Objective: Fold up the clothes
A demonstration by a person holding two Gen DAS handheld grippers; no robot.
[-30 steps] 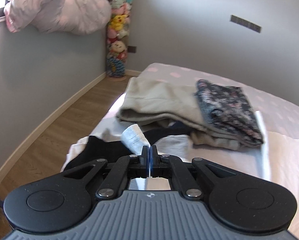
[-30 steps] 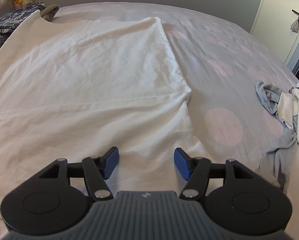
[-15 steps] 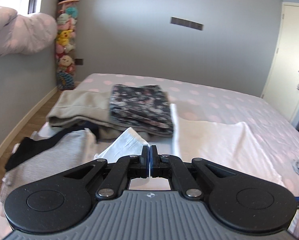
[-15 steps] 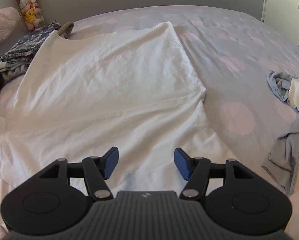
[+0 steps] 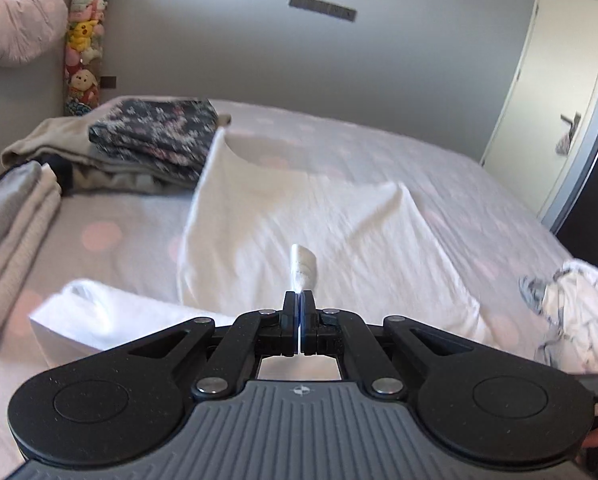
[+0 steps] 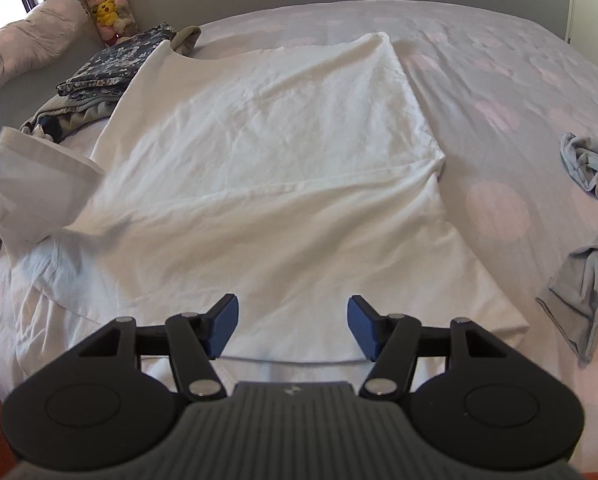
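Left gripper (image 5: 299, 300): jaws pressed together on a fold of the white shirt (image 5: 319, 216), a pinch of cloth sticking up past the tips.
Right gripper (image 6: 293, 326): jaws apart, nothing between them, over the shirt's near hem.
White shirt: spread flat on the bed (image 6: 519, 80), its left sleeve lifted.
Folded clothes (image 5: 155, 144): stacked at the shirt's far left.
Crumpled clothes (image 6: 587, 196): apart, at right.
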